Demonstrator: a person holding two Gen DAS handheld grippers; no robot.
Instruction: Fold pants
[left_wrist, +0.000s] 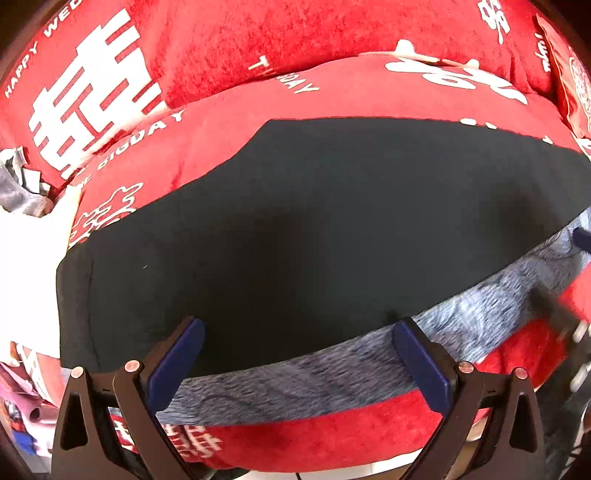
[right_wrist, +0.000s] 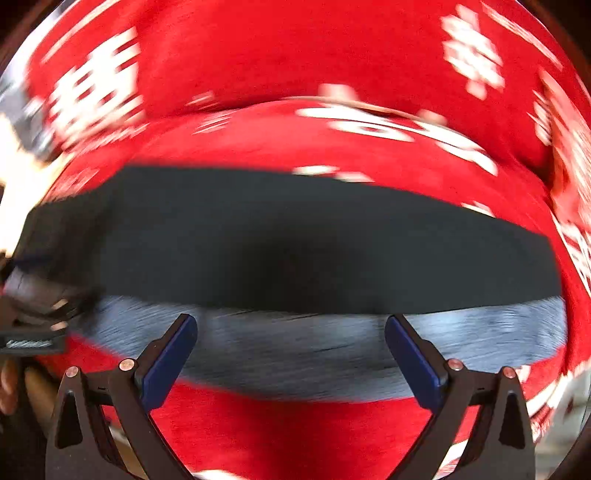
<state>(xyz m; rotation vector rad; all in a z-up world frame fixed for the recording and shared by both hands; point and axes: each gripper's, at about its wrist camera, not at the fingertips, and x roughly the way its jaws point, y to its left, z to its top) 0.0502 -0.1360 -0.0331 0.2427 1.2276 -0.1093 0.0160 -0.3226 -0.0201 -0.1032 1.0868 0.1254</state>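
Note:
Black pants (left_wrist: 314, 229) lie spread flat across a red blanket (left_wrist: 258, 44) with white lettering. A grey-blue fleece strip (left_wrist: 295, 384) shows along the pants' near edge. My left gripper (left_wrist: 299, 328) is open wide. Its blue pads (left_wrist: 184, 354) hover at that near edge and grip nothing. In the blurred right wrist view, the same pants (right_wrist: 295, 236) stretch from side to side above the fleece (right_wrist: 295, 354). My right gripper (right_wrist: 291, 321) stands open just short of the pants' edge, over the fleece, with nothing held.
A white surface (left_wrist: 29, 258) and loose clutter (left_wrist: 22, 413) sit left of the blanket. A red packet (left_wrist: 576, 85) lies at the far right. A dark, blurred tool body (right_wrist: 33, 295) and a hand (right_wrist: 7, 384) show at the left edge of the right wrist view.

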